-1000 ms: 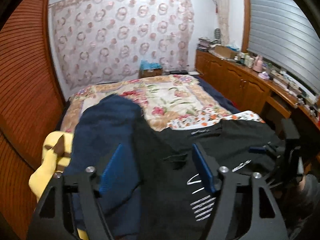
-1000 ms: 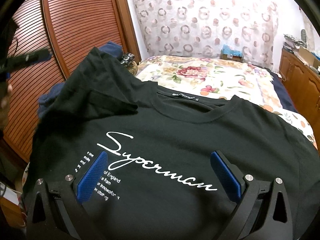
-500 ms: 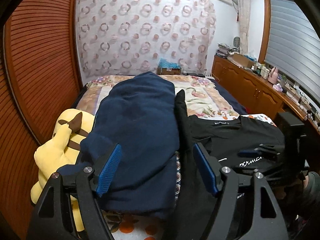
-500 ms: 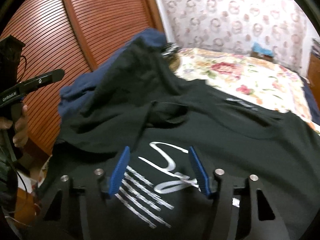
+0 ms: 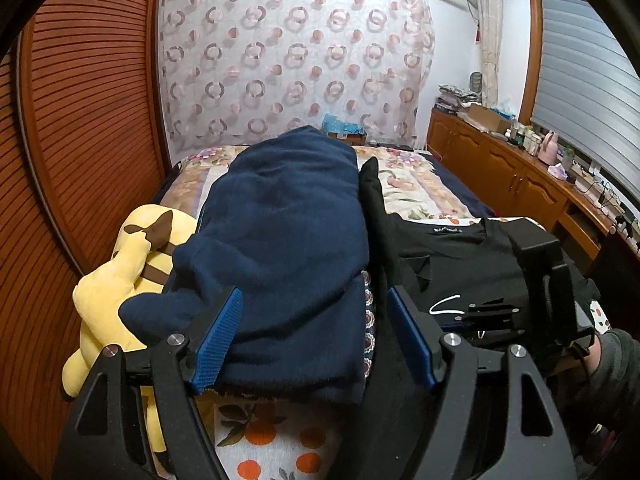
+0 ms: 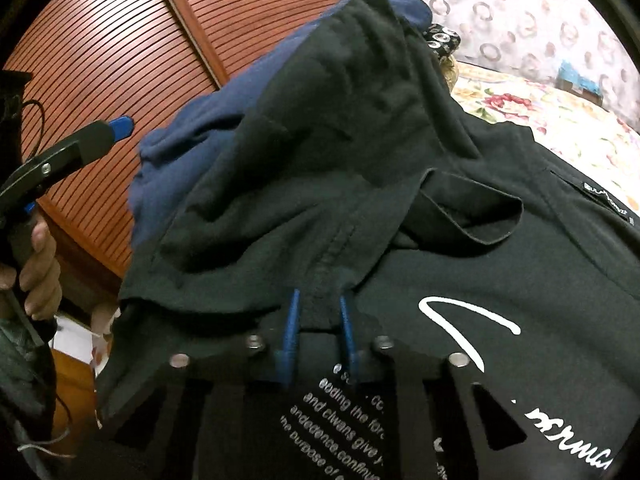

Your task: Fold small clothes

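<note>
A black T-shirt (image 6: 460, 264) with white script lettering lies on the bed; it also shows in the left wrist view (image 5: 452, 256). Its left sleeve is folded over onto the chest. My right gripper (image 6: 318, 312) is shut on the black fabric at the sleeve seam. My left gripper (image 5: 316, 328) is open and empty, hovering over a folded navy garment (image 5: 288, 240) left of the T-shirt. The left gripper's blue fingertip (image 6: 120, 126) shows at the left edge of the right wrist view. The right gripper's body (image 5: 536, 280) shows on the shirt in the left wrist view.
A yellow plush toy (image 5: 116, 280) lies left of the navy garment. The floral bedspread (image 5: 412, 192) stretches behind. A slatted wooden wardrobe (image 5: 80, 140) stands at left. Wooden cabinets (image 5: 520, 176) with clutter run along the right wall.
My right gripper has closed on the T-shirt's sleeve seam. My left gripper has moved left, off the black shirt and over the navy garment, still open.
</note>
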`<state>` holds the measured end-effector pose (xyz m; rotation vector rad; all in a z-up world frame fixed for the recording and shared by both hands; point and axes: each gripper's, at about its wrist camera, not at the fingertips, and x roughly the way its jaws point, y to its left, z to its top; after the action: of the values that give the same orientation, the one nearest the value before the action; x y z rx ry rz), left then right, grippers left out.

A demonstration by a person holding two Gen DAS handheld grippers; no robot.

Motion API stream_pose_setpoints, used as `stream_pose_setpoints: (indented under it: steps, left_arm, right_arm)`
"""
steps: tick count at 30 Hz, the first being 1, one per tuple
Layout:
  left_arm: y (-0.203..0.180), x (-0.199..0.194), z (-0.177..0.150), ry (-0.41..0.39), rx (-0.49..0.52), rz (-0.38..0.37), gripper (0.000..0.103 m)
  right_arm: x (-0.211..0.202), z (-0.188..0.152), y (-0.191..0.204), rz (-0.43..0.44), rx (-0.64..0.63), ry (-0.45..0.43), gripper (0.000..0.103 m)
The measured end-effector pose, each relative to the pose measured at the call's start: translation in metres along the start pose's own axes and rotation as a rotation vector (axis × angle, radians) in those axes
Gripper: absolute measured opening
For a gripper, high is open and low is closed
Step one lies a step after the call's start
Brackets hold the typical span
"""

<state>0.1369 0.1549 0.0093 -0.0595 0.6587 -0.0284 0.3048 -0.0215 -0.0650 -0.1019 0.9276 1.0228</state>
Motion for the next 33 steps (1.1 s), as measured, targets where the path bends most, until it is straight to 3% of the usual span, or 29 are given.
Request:
stream_pose_setpoints:
  steps: [11, 12, 14, 16, 25, 29, 33]
  left_arm:
    - [-0.015, -0.004, -0.008, -0.016, 0.032, -0.009, 0.075]
    - [-0.016, -0.003, -0.009, -0.015, 0.034, -0.012, 0.075]
    - [-0.019, 0.0, -0.01, -0.011, 0.033, -0.023, 0.075]
    - [-0.023, 0.002, -0.01, -0.009, 0.035, -0.029, 0.075]
    - [-0.051, 0.013, -0.009, -0.008, 0.051, -0.065, 0.075]
    - [-0.073, 0.025, -0.009, -0.003, 0.085, -0.086, 0.075]
    - [-0.097, 0.043, -0.01, 0.01, 0.116, -0.122, 0.075]
  right_arm:
    - [-0.067, -0.028, 0.015, -0.049, -0.009, -0.079, 0.01]
    - [-0.066, -0.031, 0.017, -0.072, -0.002, -0.08, 0.013]
    - [-0.066, -0.036, 0.015, -0.125, 0.004, -0.079, 0.043]
    - [-0.064, -0.039, 0.01, -0.169, 0.014, -0.082, 0.054]
    - [-0.085, -0.049, -0.004, -0.231, 0.073, -0.135, 0.061]
    - [-0.104, -0.062, -0.014, -0.298, 0.082, -0.165, 0.071]
    - [-0.117, -0.076, -0.025, -0.381, 0.091, -0.174, 0.073]
